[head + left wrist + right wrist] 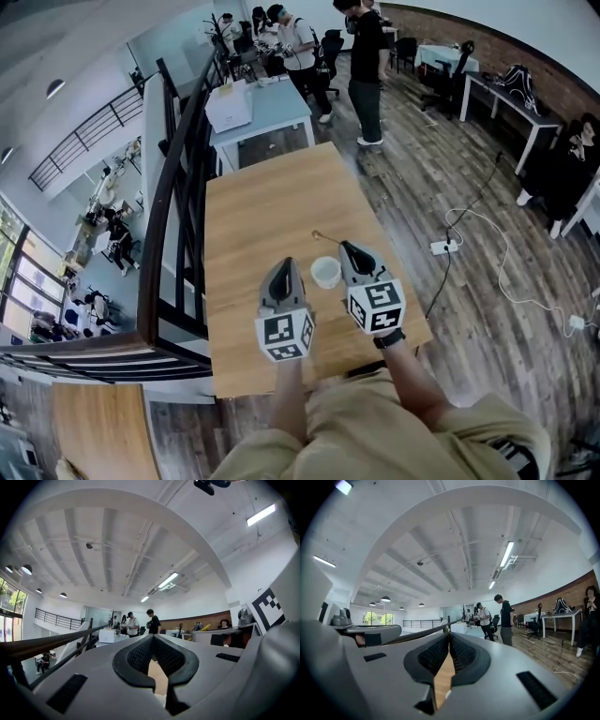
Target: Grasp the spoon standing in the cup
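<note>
Spoon (328, 240) and cup share a wooden table (272, 202). The white cup (325, 272) stands upright between the grippers, showing only its white inside. The thin spoon, golden at its far end, is outside the cup, just beyond its rim. The clenched right gripper (346, 246) pinches its near end. The left gripper (288, 263) is closed on itself.
</note>
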